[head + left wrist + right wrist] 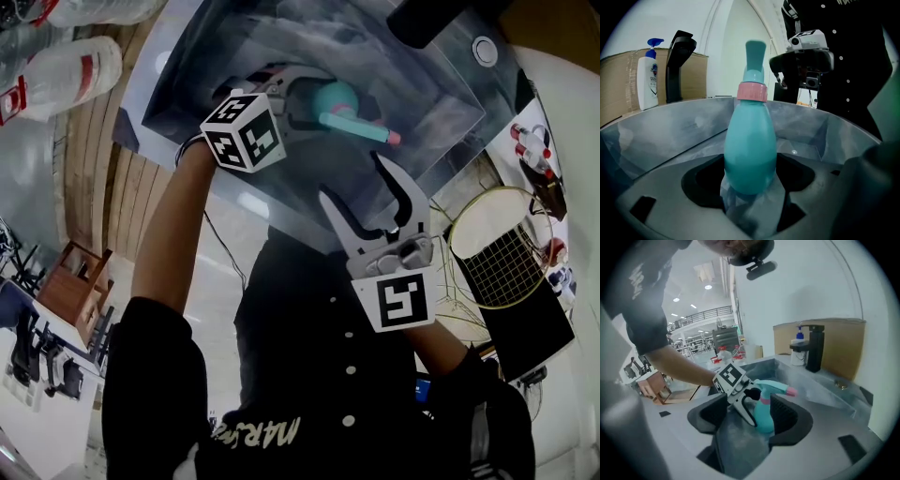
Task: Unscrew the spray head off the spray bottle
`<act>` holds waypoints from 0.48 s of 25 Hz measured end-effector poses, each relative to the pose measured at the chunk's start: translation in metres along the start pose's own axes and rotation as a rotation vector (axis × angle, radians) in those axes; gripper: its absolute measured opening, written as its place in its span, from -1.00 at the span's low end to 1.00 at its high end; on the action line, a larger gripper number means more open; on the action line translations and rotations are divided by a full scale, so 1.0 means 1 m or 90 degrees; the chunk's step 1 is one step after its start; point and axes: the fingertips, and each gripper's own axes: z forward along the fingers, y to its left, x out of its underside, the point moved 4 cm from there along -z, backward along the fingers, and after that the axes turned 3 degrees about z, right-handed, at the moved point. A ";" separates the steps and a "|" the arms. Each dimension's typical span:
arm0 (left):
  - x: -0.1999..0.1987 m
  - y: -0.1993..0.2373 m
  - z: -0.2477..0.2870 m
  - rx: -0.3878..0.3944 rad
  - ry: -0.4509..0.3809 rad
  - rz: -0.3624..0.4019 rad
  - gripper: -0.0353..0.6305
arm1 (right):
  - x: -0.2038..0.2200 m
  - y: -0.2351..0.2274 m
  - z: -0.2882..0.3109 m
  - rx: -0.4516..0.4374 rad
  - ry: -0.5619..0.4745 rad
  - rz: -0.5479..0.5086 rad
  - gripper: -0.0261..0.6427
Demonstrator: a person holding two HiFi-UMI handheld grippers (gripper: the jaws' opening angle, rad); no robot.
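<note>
left hand-held gripper (298,98) holds teal spray bottle (336,97) over grey sink (441,103), pink-tipped spray head (361,127) pointing to 3 o'clock; right hand-held gripper (352,180) at bottle's 6 o'clock, apart from it, jaws spread, empty

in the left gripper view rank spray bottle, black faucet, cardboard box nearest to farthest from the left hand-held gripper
1. spray bottle: centre, gripped in the jaws of the left hand-held gripper.
2. black faucet: left, well behind the bottle.
3. cardboard box: far left, behind the faucet.
</note>
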 end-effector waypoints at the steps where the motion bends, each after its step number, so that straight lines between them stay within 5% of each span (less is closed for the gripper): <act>1: 0.000 0.000 0.000 0.000 0.000 0.000 0.18 | 0.004 0.005 0.007 -0.009 0.018 0.000 -0.03; 4: 0.000 0.000 0.000 -0.003 0.001 -0.001 0.18 | 0.012 0.006 0.030 -0.011 0.062 -0.004 0.03; 12: 0.000 0.001 -0.001 -0.002 -0.001 -0.002 0.18 | 0.004 -0.009 0.051 0.050 0.040 -0.020 0.05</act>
